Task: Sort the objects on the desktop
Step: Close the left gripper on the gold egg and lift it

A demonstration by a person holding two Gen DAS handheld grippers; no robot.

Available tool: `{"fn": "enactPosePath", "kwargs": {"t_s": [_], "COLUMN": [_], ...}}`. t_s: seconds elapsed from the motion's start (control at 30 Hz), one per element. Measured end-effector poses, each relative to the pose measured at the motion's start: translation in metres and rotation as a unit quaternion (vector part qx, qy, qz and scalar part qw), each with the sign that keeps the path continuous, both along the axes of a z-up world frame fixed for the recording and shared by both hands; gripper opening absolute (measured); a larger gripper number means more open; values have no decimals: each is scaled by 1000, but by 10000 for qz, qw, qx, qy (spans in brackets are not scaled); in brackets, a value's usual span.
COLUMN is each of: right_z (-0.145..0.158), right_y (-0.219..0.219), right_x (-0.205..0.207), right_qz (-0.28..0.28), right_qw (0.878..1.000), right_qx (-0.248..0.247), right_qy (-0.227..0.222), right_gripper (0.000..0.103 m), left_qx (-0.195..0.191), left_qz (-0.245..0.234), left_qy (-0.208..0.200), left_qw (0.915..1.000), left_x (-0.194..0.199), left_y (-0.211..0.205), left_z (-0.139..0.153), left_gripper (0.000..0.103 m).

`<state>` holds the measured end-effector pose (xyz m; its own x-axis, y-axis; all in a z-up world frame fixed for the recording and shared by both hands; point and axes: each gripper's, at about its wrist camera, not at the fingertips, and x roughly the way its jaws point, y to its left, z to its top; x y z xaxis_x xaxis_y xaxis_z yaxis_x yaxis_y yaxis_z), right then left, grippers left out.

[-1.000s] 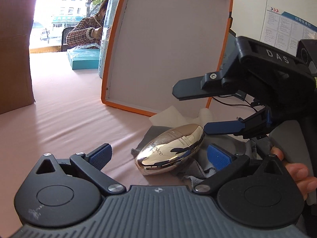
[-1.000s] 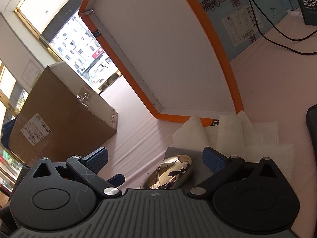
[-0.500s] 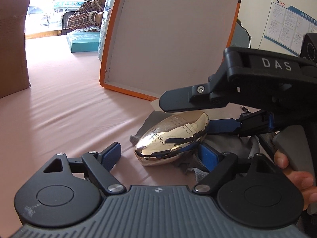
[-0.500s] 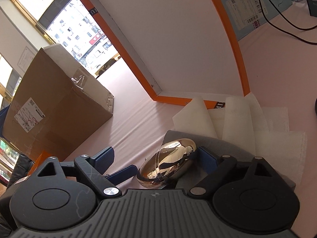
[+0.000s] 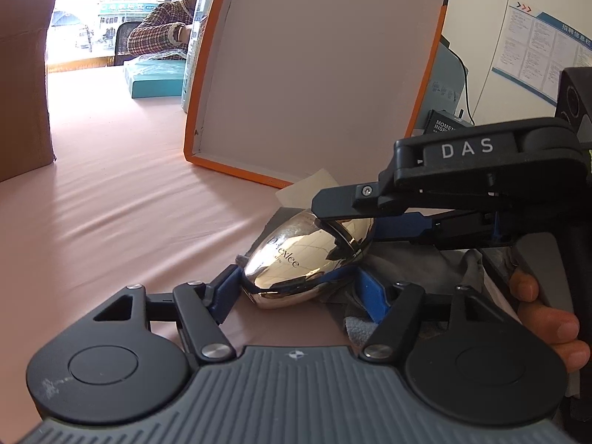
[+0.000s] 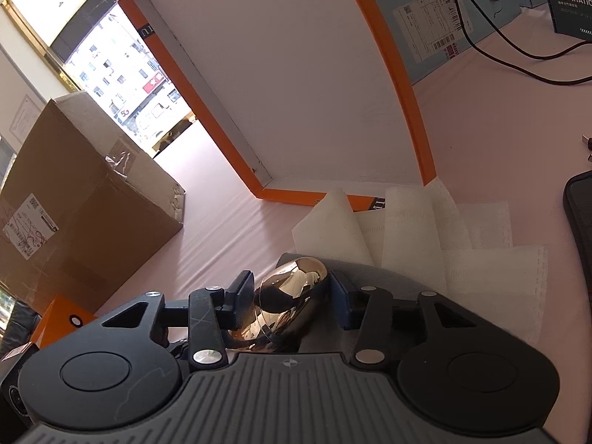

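The shiny gold egg-shaped case (image 5: 309,259) is lying low in the middle of both wrist views, resting on a grey cloth (image 5: 418,270) on the pink surface (image 5: 111,203), just in front of the upright orange-rimmed box lid (image 5: 318,74). White paper sheets (image 6: 425,222) are fanning out behind it.

I'm judging this case to be rigid and mirror-smooth, so it is probably slippery; its curved sides are offering the pads little flat area, and a seam around the middle suggests two halves that could part. A hold across the widest part, on either side of the seam, looks the safest.

The left gripper (image 5: 296,290) is reaching in from the bottom of its frame, and its jaws have just been closing around the near end of the case; the blue pads are sitting right at its sides, seemingly touching. The right gripper (image 6: 292,296) is coming in across the right of the left view, its jaws also having just closed in, and they are pinching the far end of the case from above and below. A hand (image 5: 547,318) is gripping its handle.
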<state>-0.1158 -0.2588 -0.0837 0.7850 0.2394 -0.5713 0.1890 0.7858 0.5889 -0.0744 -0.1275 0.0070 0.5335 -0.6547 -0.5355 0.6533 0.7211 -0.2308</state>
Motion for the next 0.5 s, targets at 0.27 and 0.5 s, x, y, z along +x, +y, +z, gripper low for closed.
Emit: {"fn": "enactPosePath", "kwargs": {"t_s": [0.27,0.5], "right_z": [-1,0], "right_y": [2,2], "right_x": [0,-1], "right_qz": [44,68], "right_qw": [9999,9998], "right_qx": [-36,6], "right_qy": [-106,-189], "right_gripper": [39,38], "left_qx": [-62,-115], "left_qz": [87,131], "left_qy": [20,-16], "left_qw": [9999,9998], "left_x": [-3,-5], "left_y": [3,5], "left_z": [1,3], "left_gripper": [64,64]}}
